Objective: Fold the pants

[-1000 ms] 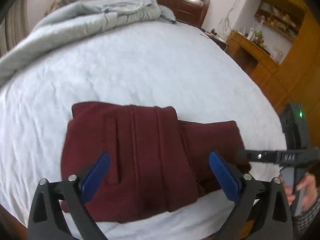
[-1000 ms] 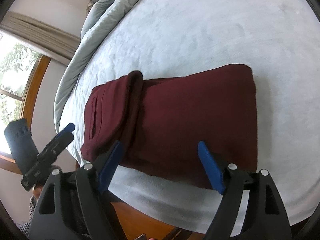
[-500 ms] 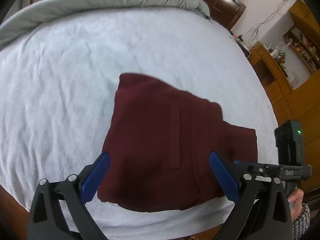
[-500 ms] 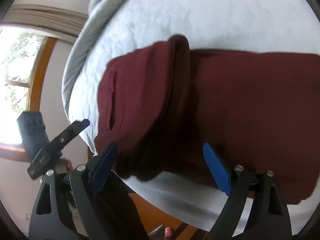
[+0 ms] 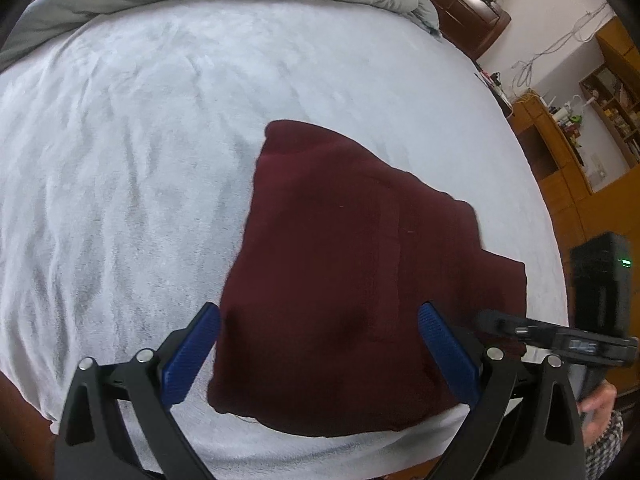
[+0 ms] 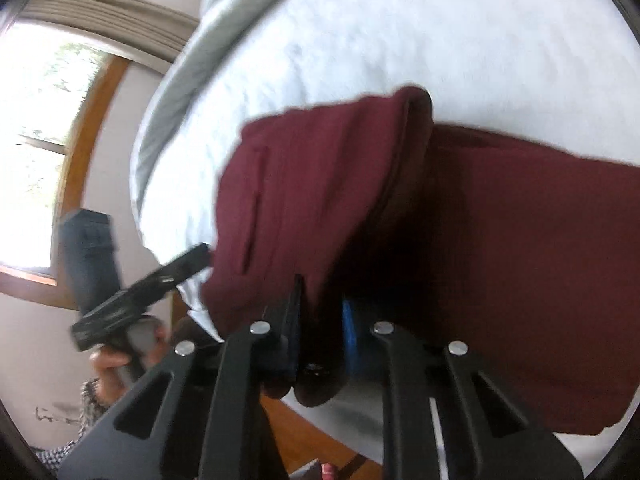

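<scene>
On the pale bedsheet point(image 5: 160, 160), near its front edge, we see the folded dark red pants point(image 5: 352, 272) lying flat. Our left gripper point(image 5: 320, 352) hangs over their near edge at 6 o'clock, jaws spread wide, clasping nothing. Our right gripper point(image 6: 320, 320) is closing, its blue pads pinching a fold of the pants' edge at 6 o'clock in its view.

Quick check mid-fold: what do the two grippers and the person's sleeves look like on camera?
Both grippers are black, angular frames with silver rivets. The left gripper has ribbed blue pads on its fingers; the right gripper shows a blue pad too. The right unit's black box carries a green light. The sleeve is a black-and-white check.
</scene>
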`<state>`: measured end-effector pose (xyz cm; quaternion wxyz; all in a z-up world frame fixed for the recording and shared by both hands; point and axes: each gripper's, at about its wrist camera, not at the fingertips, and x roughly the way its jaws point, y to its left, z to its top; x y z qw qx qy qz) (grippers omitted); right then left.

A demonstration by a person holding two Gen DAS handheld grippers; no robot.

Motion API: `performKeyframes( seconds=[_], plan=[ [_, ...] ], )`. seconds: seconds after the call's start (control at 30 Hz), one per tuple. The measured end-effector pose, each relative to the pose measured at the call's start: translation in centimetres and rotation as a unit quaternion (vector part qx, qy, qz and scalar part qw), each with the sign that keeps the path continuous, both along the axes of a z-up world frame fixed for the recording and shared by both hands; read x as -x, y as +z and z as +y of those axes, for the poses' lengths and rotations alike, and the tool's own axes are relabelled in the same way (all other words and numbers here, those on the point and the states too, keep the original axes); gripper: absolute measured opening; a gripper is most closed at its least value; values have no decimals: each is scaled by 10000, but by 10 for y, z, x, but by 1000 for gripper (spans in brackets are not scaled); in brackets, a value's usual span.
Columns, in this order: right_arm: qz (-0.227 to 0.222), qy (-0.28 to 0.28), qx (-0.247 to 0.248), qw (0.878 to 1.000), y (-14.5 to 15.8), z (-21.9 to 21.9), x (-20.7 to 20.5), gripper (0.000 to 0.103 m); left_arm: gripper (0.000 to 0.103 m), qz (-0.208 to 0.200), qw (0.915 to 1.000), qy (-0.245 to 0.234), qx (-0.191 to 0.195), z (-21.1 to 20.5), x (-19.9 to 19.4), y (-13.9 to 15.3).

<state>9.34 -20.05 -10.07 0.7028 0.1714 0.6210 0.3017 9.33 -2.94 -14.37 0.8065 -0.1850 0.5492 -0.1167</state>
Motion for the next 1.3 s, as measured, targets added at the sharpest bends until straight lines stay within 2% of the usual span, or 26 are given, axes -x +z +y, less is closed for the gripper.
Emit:
performKeyframes(
  seconds=[0.23, 0.43, 0.67, 0.8, 0.93, 1.0, 1.1, 1.17, 1.2, 1.3],
  plan=[
    [-477, -34, -85, 9988, 47, -42, 13, 12, 99, -37, 10000, -59, 70, -10, -4, 7],
    [-653, -293, -87, 9974, 75, -87, 19, 12, 99, -77, 9996, -231, 133, -31, -9, 12],
    [-695, -597, 153, 9957, 77, -121, 11, 11, 99, -97, 9984, -541, 127, -67, -11, 14],
    [-666, -843, 372, 9935, 69, -144, 13, 11, 99, -47, 9976, -682, 137, -84, -13, 11],
    [-422, -1034, 625, 9918, 39, -164, 16, 11, 99, 28, 9964, -847, 32, -99, -14, 4],
    [-142, -950, 801, 9921, 13, -168, 16, 11, 99, 110, 9957, -916, -49, -105, -15, -3],
    [-24, -815, 960, 9920, -3, -165, 19, 21, 99, 181, 9955, -931, -75, -112, -14, -8],
    [-47, -853, 853, 9927, 2, -167, 17, 37, 99, 185, 9954, -935, -100, -113, -13, -7],
    [-117, -863, 751, 9934, 8, -168, 15, 38, 99, 193, 9953, -940, -102, -113, -14, -6],
    [-388, -901, 696, 9927, 24, -171, 1, 50, 99, 162, 9956, -917, -90, -113, -15, 0]
  ],
)
